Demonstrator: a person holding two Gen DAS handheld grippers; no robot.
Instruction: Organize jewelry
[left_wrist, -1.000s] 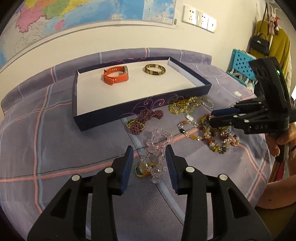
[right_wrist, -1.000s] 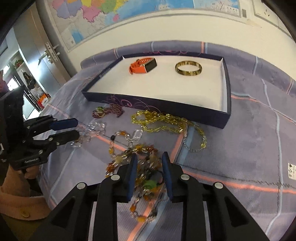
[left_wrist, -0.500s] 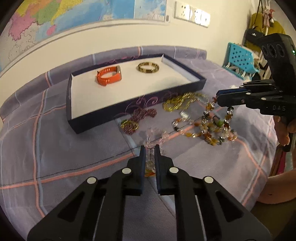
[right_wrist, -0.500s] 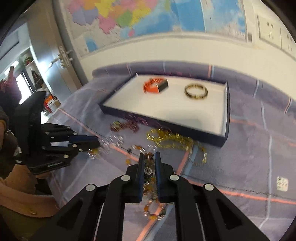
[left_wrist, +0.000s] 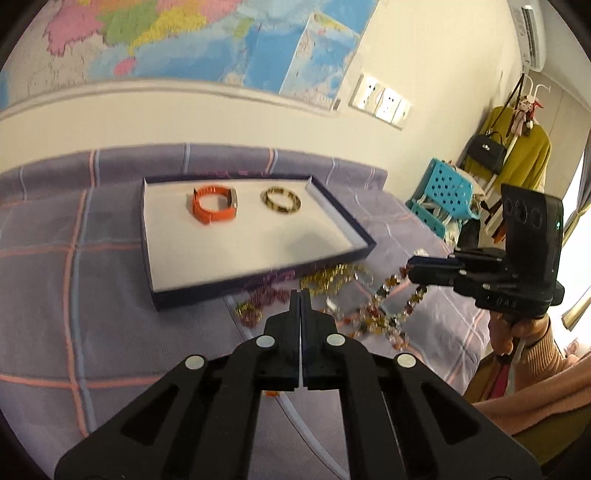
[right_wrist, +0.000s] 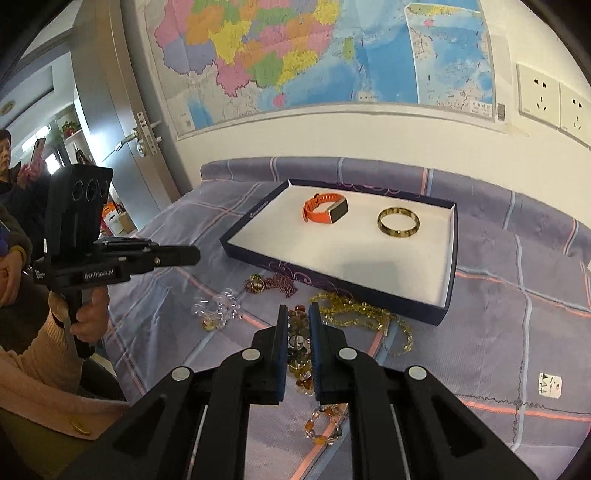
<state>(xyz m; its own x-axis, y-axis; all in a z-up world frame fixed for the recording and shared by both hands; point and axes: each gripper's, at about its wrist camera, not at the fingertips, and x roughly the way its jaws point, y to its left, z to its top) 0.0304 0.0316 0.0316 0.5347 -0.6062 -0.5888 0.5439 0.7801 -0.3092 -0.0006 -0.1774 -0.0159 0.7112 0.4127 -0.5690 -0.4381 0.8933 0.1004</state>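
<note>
Purple checked bedcover (right_wrist: 498, 332) carries loose jewelry just near of a dark tray (right_wrist: 448, 258); the right gripper (right_wrist: 295, 321) is clamped on an amber bead necklace (right_wrist: 299, 363) dangling to the cloth; the left gripper (left_wrist: 300, 295) is closed empty, the clear bead bracelet (right_wrist: 218, 308) lying beneath; an orange watch (right_wrist: 325, 212) and gold bangle (right_wrist: 398, 221) sit far inside.

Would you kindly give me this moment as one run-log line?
left hand-held gripper: shut, empty | right hand-held gripper: shut on amber bead necklace, partly lifted | tray: orange watch, gold bangle inside
</note>
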